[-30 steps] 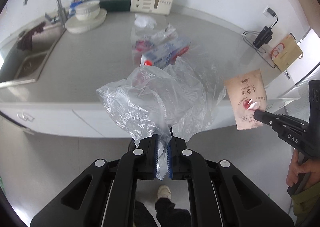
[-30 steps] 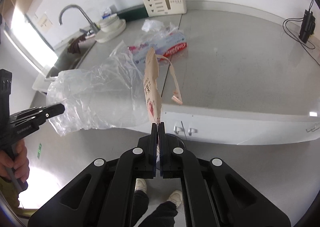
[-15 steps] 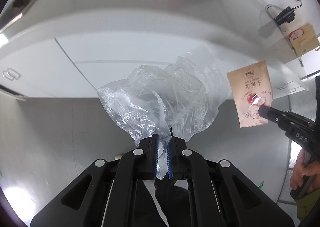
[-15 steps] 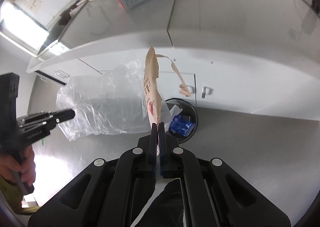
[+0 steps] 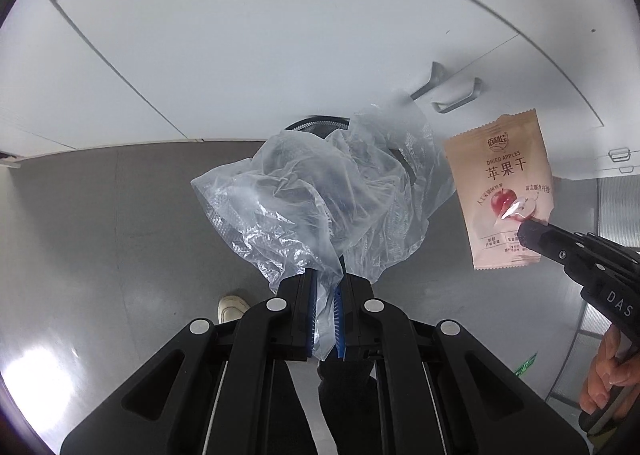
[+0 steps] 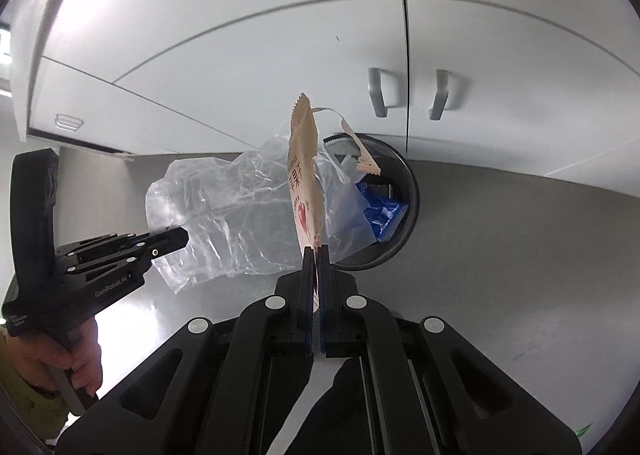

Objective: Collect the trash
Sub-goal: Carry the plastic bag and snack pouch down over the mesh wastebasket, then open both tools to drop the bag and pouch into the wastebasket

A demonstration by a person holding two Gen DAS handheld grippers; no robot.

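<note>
The left hand-held gripper is clamped on a crumpled clear plastic bag; the right hand-held gripper pinches a torn dried-apple packet. Both hang over a round black trash bin on the grey floor, before white cabinet doors.

left gripper + right gripper lowered | countertop out of view | bin below

Left gripper clamping clear plastic bag, dried-apple packet (right gripper pinching it) alongside
</note>
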